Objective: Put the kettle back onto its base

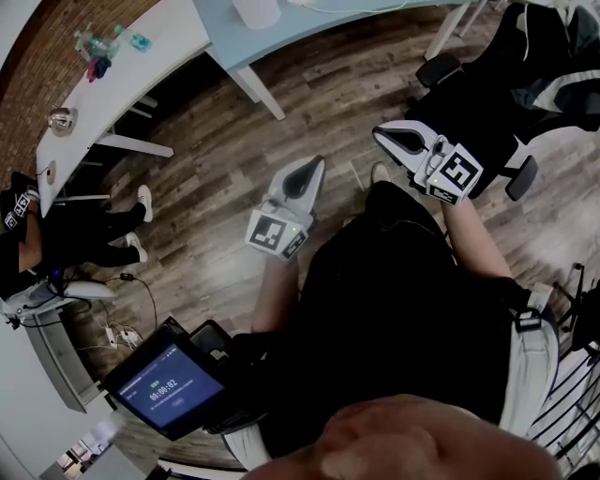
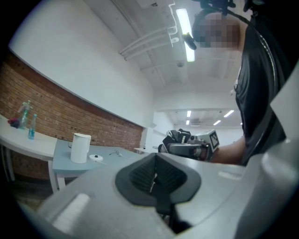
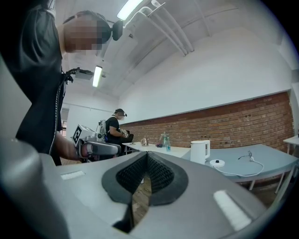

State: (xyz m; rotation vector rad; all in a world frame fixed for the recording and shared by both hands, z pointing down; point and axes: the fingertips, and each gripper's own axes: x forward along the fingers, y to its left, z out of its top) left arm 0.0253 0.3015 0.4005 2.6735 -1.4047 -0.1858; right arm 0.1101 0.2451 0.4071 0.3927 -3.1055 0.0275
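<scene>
The white kettle [image 2: 80, 148] stands upright on a light-blue table [image 2: 65, 163], beside its round white base [image 2: 96, 158] and off it. The right gripper view shows the same kettle [image 3: 200, 151] and base [image 3: 217, 163] some way ahead. In the head view only the kettle's bottom [image 1: 255, 11] shows, at the top edge. My left gripper [image 1: 316, 163] and right gripper [image 1: 379, 132] hover over the wooden floor, well short of the table. Both are shut with nothing held: the left gripper [image 2: 154, 181] and the right gripper [image 3: 145, 179] have their pads together.
A white table [image 1: 112, 75] with bottles [image 1: 98, 42] stands to the left, and another person [image 3: 114, 127] sits near it. A cable [image 3: 245, 158] lies on the blue table. An office chair [image 1: 525, 84] is at the right, and a lit tablet [image 1: 169, 386] is low at the left.
</scene>
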